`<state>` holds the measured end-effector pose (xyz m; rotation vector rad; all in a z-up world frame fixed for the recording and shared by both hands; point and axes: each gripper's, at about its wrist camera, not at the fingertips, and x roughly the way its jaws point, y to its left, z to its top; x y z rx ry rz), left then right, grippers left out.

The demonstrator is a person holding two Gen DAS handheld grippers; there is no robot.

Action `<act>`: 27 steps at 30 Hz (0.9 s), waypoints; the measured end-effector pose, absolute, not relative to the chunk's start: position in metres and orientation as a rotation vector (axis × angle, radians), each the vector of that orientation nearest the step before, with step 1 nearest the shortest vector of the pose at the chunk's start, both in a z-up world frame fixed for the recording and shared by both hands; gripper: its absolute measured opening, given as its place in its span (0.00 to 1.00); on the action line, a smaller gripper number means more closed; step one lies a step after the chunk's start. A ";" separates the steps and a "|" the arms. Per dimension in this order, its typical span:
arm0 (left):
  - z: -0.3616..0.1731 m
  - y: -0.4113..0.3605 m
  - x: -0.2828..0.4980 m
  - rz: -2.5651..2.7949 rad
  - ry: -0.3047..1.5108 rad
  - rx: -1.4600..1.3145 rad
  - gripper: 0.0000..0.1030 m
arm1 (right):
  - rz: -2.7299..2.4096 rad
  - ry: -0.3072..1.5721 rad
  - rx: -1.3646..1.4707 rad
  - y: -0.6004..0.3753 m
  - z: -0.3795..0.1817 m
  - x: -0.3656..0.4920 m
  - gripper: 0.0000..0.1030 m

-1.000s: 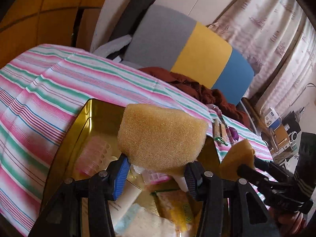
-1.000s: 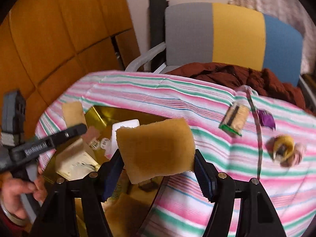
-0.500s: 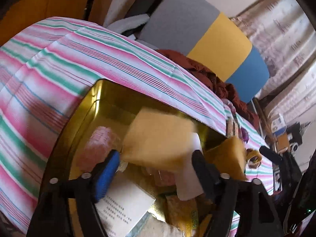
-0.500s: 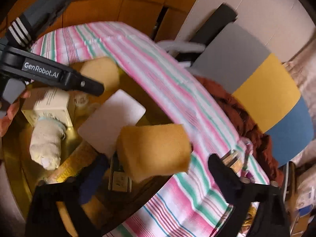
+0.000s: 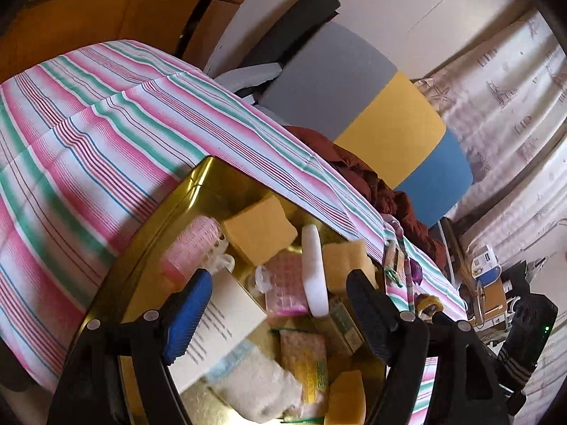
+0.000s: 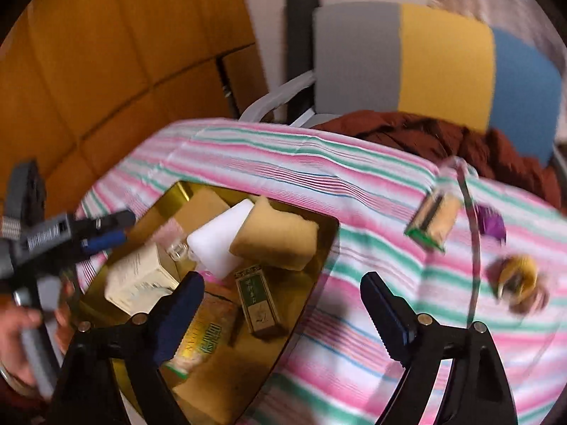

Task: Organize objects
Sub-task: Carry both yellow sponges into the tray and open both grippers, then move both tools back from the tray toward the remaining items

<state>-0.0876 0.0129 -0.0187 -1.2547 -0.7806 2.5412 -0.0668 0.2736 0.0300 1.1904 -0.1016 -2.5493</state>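
A gold tin tray (image 5: pixel 198 180) on the striped tablecloth holds two yellow sponges: one (image 5: pixel 260 232) at its far side, the other (image 5: pixel 345 265) beside a white foam block (image 5: pixel 313 269). My left gripper (image 5: pixel 276 311) hangs open and empty over the tray. In the right wrist view the tray (image 6: pixel 327 233) holds a sponge (image 6: pixel 276 242) against the white block (image 6: pixel 219 241). My right gripper (image 6: pixel 281 304) is open and empty above the tray's right edge. The left gripper (image 6: pixel 113 228) shows at the left.
The tray also holds a pink roller (image 5: pixel 191 248), a cream box (image 6: pixel 140 279), a green box (image 6: pixel 257 299) and packets. On the cloth lie a small bundle (image 6: pixel 434 225), a purple item (image 6: pixel 490 225) and a yellow roll (image 6: pixel 517 276). A chair with brown cloth (image 6: pixel 443 134) stands behind.
Both grippers held a yellow sponge one second ago. Both have opened and dropped their sponges into the tray. Both have pulled back and are empty.
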 end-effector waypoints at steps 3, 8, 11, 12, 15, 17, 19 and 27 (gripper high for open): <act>-0.016 0.022 -0.081 2.554 -0.730 -1.233 0.77 | -2.594 -0.084 1.217 0.285 0.026 -0.055 0.88; -0.015 0.050 -0.075 2.528 -0.638 -1.220 0.77 | -2.636 -0.121 1.306 0.322 0.014 -0.051 0.88; -0.013 0.074 -0.074 2.484 -0.582 -1.221 0.77 | -2.651 -0.198 1.366 0.353 0.002 -0.052 0.88; -0.012 0.080 -0.072 2.474 -0.564 -1.217 0.77 | -2.653 -0.220 1.374 0.361 0.000 -0.049 0.88; -0.007 0.104 -0.066 2.440 -0.489 -1.203 0.77 | -2.673 -0.316 1.417 0.393 -0.009 -0.045 0.88; -0.005 0.119 -0.061 2.418 -0.446 -1.190 0.77 | -2.696 -0.380 1.440 0.413 -0.013 -0.042 0.89; -0.002 0.134 -0.058 2.392 -0.400 -1.187 0.77 | -2.720 -0.430 1.459 0.430 -0.016 -0.041 0.88; -0.002 0.183 -0.048 2.307 -0.277 -1.185 0.77 | -2.843 -0.536 1.496 0.494 -0.023 -0.031 0.89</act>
